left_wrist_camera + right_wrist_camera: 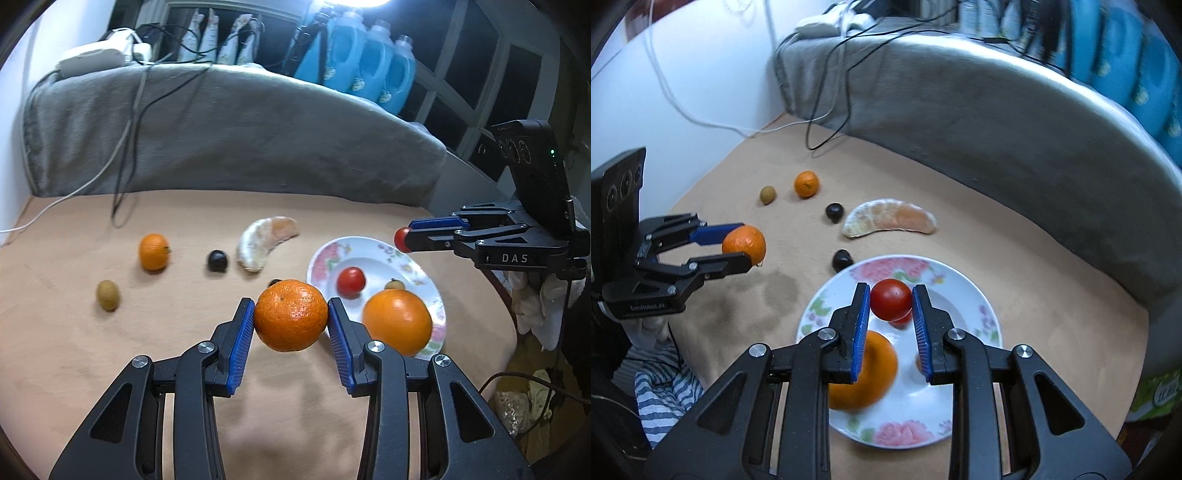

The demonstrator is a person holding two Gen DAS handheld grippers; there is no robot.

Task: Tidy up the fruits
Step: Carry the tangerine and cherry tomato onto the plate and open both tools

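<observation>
From the left wrist camera, the left gripper [291,319] pinches a mandarin [291,319] between its blue pads, lifted clear of the tan tabletop [110,369]. Just to its right lies the floral plate [376,247], already holding a large orange [397,322], a red tomato [351,282] and a small brownish fruit [393,284] that is too small to name. Still out on the table are a small orange [153,251], a greenish-brown fruit [108,294], a dark round fruit [217,260] and a peeled citrus segment [266,242]. At the right edge, the right gripper [402,239] carries something red at its tip.

From the right wrist camera, the right gripper [891,304] is pressed together on a cherry tomato [891,304], held directly above the plate [975,306]; a second red fruit seems to sit just beneath it, though blur makes that uncertain. The large orange [862,371] rests in the plate's near half. The left gripper [748,245] holds its mandarin [744,245] well to the left of the plate, over bare table.

The step in hand looks like carrying both fruits to the plate. Next, the tomato likely needs lowering into the free middle before release, and the mandarin must travel across to a free spot beside the orange.
</observation>
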